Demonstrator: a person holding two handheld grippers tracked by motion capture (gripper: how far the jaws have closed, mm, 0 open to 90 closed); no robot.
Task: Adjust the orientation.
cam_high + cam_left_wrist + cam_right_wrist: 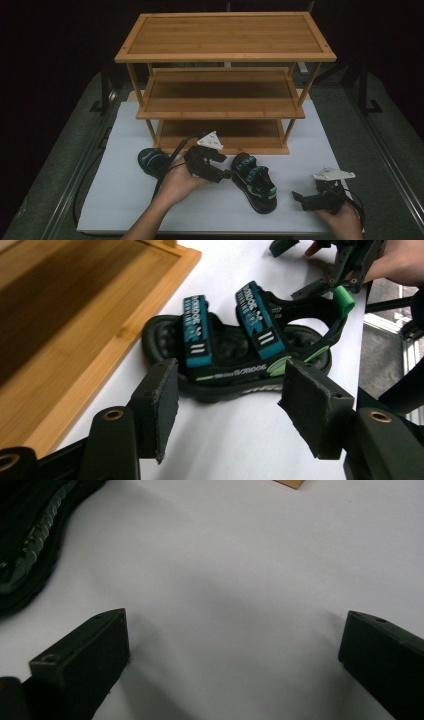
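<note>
Both tongs are released right now. Left gripper [226,165] has its jaws spread wide, lined up on the side of the right sandal [254,183], close but not gripping. Right gripper [299,197] hangs low over the white mat [120,195] at the near right, jaws apart, holding nothing. Second sandal [152,161] sits to the left, partly behind the person's left hand [175,185]. Both lie on the mat just in front of the wooden shoe rack [225,55], whose three shelves look bare. So basically nothing's been shelved yet; judging by the setup, both sandals are waiting to be picked up and placed.
</note>
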